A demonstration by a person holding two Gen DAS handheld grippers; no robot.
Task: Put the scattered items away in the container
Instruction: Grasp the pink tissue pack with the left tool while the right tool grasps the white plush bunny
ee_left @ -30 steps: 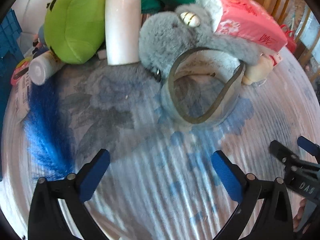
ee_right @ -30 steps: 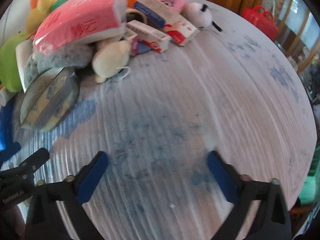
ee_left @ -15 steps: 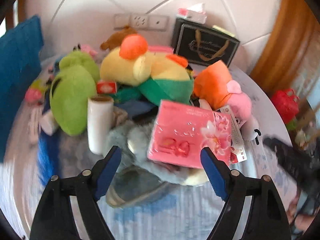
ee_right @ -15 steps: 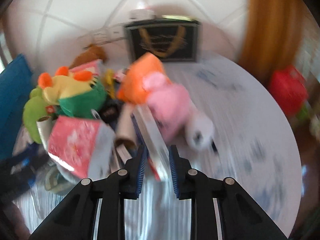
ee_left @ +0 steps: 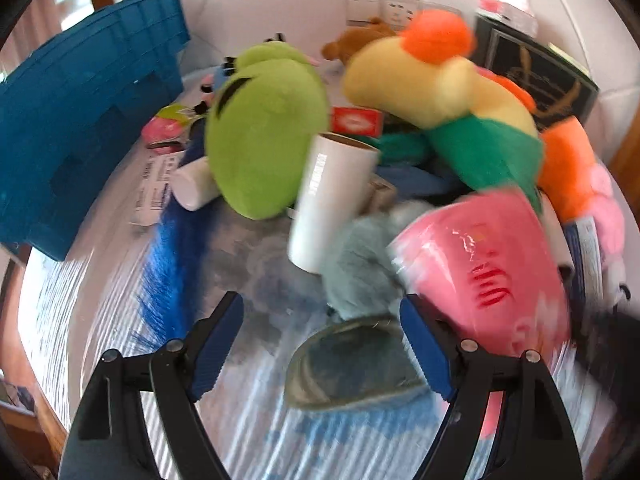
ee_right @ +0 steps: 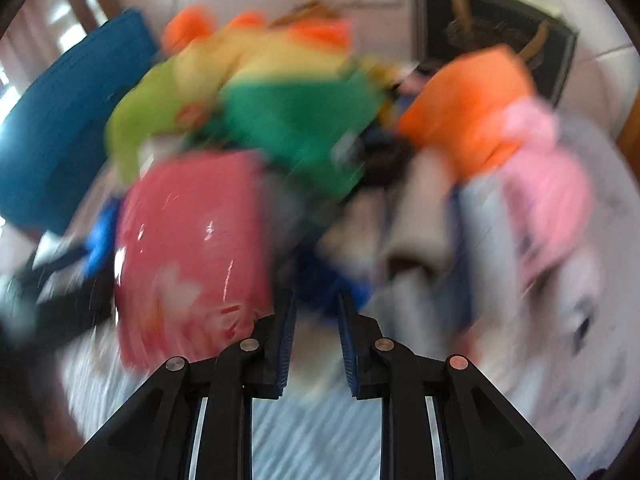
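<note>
Hovering above the patterned surface (ee_left: 100, 320), the left gripper (ee_left: 322, 350) is seen with its blue pads spread wide and nothing pinched between them; its jaws have just been closing a little. Just beyond its tips a roll of clear tape (ee_left: 352, 364) lies tilted on the surface, with a grey plush (ee_left: 360, 256) touching its far edge. A pink tissue pack (ee_left: 480, 268) is propped on that plush, beside the right-hand pad. A white cylinder (ee_left: 332, 200) stands tilted behind the plush, leaning near a green plush (ee_left: 264, 136), and a blue feathery item (ee_left: 172, 256) is laid out to the left. Farther back a yellow, orange and green plush (ee_left: 444, 92) is piled over the heap, and the blue container (ee_left: 80, 128) stands at the far left of the surface. In the blurred right wrist view, the right gripper (ee_right: 316, 340) is shown nearly pressed together with nothing gripped, its jaws having just been closing, and the pink tissue pack (ee_right: 192, 248) is seen just beyond it to the left.
</note>
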